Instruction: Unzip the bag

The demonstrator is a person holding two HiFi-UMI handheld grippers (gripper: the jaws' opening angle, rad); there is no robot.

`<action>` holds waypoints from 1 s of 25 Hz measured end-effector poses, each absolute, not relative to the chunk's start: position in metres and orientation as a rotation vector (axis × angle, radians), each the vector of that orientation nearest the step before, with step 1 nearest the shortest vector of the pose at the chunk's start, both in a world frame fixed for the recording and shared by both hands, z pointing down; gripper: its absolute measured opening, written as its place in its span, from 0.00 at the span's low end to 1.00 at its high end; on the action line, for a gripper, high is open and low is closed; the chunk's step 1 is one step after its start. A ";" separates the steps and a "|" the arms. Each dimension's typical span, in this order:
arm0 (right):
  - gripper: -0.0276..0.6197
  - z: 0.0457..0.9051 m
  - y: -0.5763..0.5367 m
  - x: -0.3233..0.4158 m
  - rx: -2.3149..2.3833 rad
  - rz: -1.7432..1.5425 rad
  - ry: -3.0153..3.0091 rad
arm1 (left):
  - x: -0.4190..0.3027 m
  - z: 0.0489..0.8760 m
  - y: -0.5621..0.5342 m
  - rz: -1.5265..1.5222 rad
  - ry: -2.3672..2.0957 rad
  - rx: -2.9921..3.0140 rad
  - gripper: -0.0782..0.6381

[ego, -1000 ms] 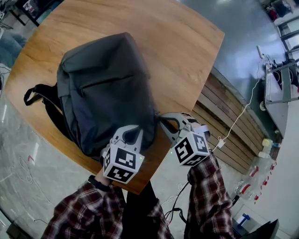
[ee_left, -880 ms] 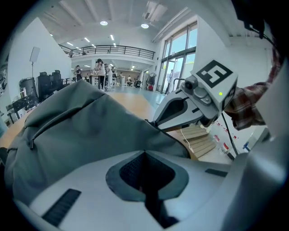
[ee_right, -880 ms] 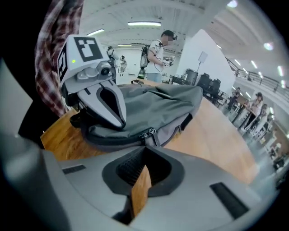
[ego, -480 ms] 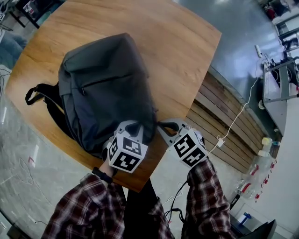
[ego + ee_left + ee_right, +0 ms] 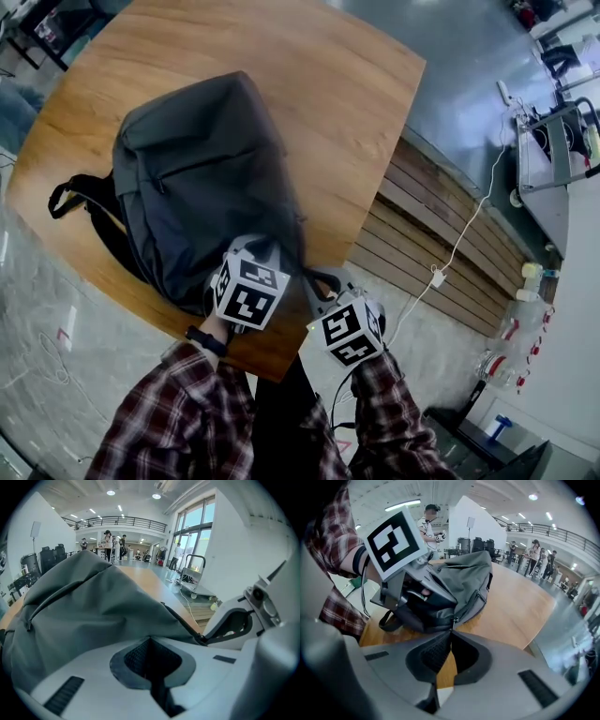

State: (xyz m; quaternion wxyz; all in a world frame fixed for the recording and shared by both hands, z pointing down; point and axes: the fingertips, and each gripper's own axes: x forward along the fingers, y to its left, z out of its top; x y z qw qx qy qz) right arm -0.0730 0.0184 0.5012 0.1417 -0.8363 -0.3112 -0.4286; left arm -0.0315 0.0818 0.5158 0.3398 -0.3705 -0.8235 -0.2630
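A dark grey backpack (image 5: 202, 178) lies flat on the round wooden table (image 5: 356, 103), its top end at the near edge. My left gripper (image 5: 255, 255) is shut on the fabric at that near end; the grey cloth (image 5: 89, 606) drapes straight into its closed jaws (image 5: 150, 641). Just to the right, my right gripper (image 5: 314, 281) is shut on the zipper pull (image 5: 453, 620), a thin dark tab running from the bag's side seam into the jaws. The right gripper view shows the backpack (image 5: 459, 583) and the left gripper's marker cube (image 5: 396, 541) over it.
Black shoulder straps (image 5: 80, 202) spill off the bag's left side. Beyond the table's right edge are a slatted wooden panel (image 5: 441, 253), a white cable with adapter (image 5: 438, 277) and a metal cart (image 5: 553, 159). People stand far off in the hall.
My right gripper has drawn back toward me and to the left, away from the bag's corner, with the pull in it. The left gripper has stayed on the bag's near end.
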 end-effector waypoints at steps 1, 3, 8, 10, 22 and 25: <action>0.06 0.501 0.014 -0.074 -2.408 -1.257 -0.905 | -0.032 0.516 0.082 -0.689 -2.143 -0.966 0.12; 0.06 0.501 0.002 -0.072 -2.399 -1.284 -0.890 | -0.032 0.516 0.084 -0.690 -2.142 -0.971 0.12; 0.06 0.500 -0.010 -0.062 -2.333 -1.133 -0.967 | -0.031 0.515 0.084 -0.677 -2.147 -0.974 0.12; 0.06 0.503 -0.009 -0.067 -2.299 -1.092 -1.001 | -0.033 0.514 0.080 -0.704 -2.161 -0.932 0.12; 0.06 0.505 -0.007 -0.074 -2.197 -0.946 -1.117 | -0.081 0.495 0.052 0.391 -2.199 0.233 0.12; 0.06 0.510 0.003 -0.085 -2.126 -0.879 -1.185 | -0.090 0.507 0.063 0.367 -2.260 0.305 0.12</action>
